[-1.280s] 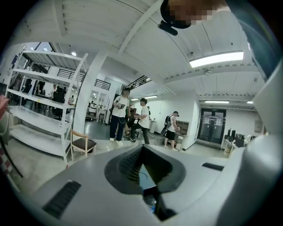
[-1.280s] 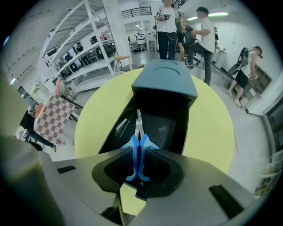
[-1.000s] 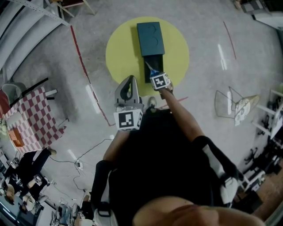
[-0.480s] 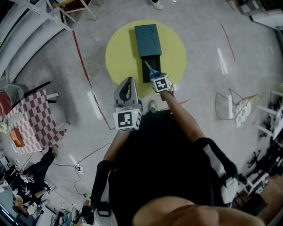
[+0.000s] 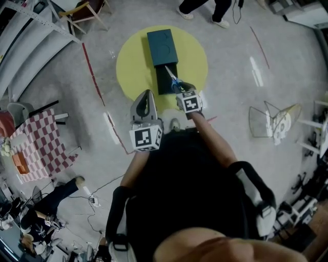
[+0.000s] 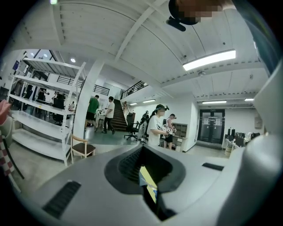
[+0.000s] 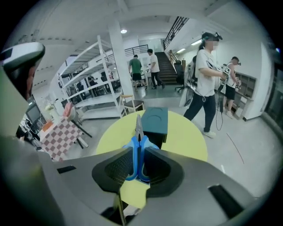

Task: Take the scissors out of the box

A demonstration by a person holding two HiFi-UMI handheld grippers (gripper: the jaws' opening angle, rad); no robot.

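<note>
A dark teal box point(image 5: 162, 46) lies on a round yellow mat point(image 5: 133, 66), its drawer point(image 5: 165, 82) pulled out toward me. My right gripper point(image 5: 179, 88) hangs above the drawer's near end, shut on blue-handled scissors point(image 5: 172, 81). In the right gripper view the scissors point(image 7: 138, 145) stand between the jaws of the right gripper point(image 7: 138, 170), handles in the grip, blades pointing at the box point(image 7: 154, 120). My left gripper point(image 5: 145, 97) hovers left of the drawer over the mat's near edge, fingers together, nothing in it. The left gripper point(image 6: 148, 185) points nearly level across the room.
A red-and-white checkered table point(image 5: 38, 146) stands at the left. A wire frame point(image 5: 271, 123) sits on the floor at the right. Red tape point(image 5: 95, 66) curves past the mat. A person's legs point(image 5: 205, 7) are beyond the box. White shelving point(image 7: 88, 92) lines the left wall.
My right gripper has risen from the drawer with the scissors in it. The left gripper shifted slightly. A person's legs have come in at the top of the head view.
</note>
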